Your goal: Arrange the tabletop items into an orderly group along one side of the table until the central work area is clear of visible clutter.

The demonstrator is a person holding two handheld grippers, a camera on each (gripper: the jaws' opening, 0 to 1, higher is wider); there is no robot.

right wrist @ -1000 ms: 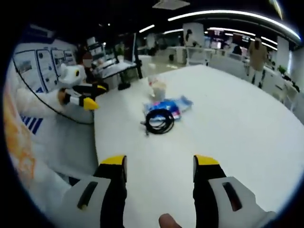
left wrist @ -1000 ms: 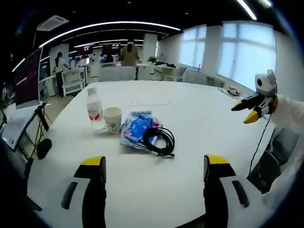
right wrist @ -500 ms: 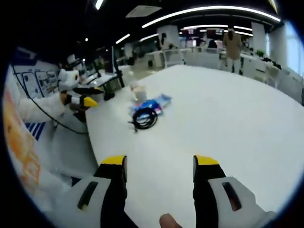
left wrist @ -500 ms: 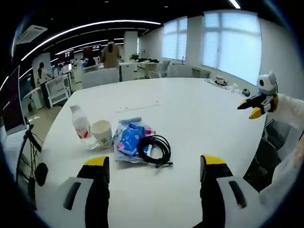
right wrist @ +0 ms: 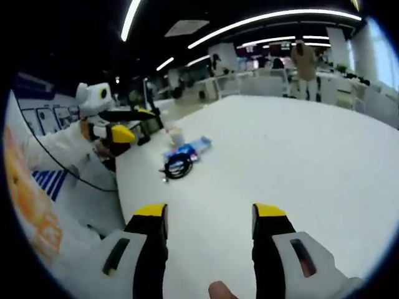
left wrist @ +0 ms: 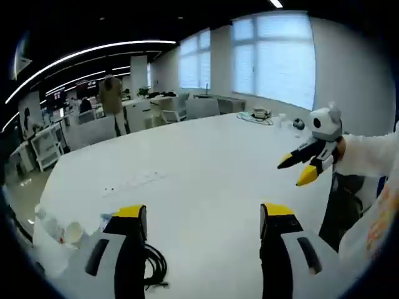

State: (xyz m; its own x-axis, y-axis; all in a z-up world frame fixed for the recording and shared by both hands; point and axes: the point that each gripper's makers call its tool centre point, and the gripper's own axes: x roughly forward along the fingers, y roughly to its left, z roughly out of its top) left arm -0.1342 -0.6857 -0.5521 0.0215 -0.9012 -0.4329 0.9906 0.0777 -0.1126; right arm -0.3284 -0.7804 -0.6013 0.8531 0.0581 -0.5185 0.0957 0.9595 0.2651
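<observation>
A small cluster sits near one edge of the white table (left wrist: 206, 156): a water bottle (left wrist: 50, 225), a paper cup (left wrist: 75, 233), a blue packet (left wrist: 106, 219) and a coiled black cable (left wrist: 156, 265), low at the left behind my left jaw. In the right gripper view the cable (right wrist: 177, 167), the packet (right wrist: 188, 148) and the cup (right wrist: 176, 134) lie far off on the table (right wrist: 299, 156). My left gripper (left wrist: 202, 215) is open and holds nothing. My right gripper (right wrist: 209, 215) is open and holds nothing too. Each shows in the other's view, the right gripper (left wrist: 305, 167) and the left gripper (right wrist: 121, 128), both above the table.
Small objects (left wrist: 259, 114) lie at the table's far edge under the windows. Chairs (left wrist: 202, 107) and desks stand beyond it, with a person (left wrist: 112, 96) standing there. A white sleeve (right wrist: 56, 149) reaches in at the left.
The left gripper view has swung right, so the cluster slid to its lower left corner. The right gripper view drew back, leaving the cluster smaller. The things themselves have not moved.
</observation>
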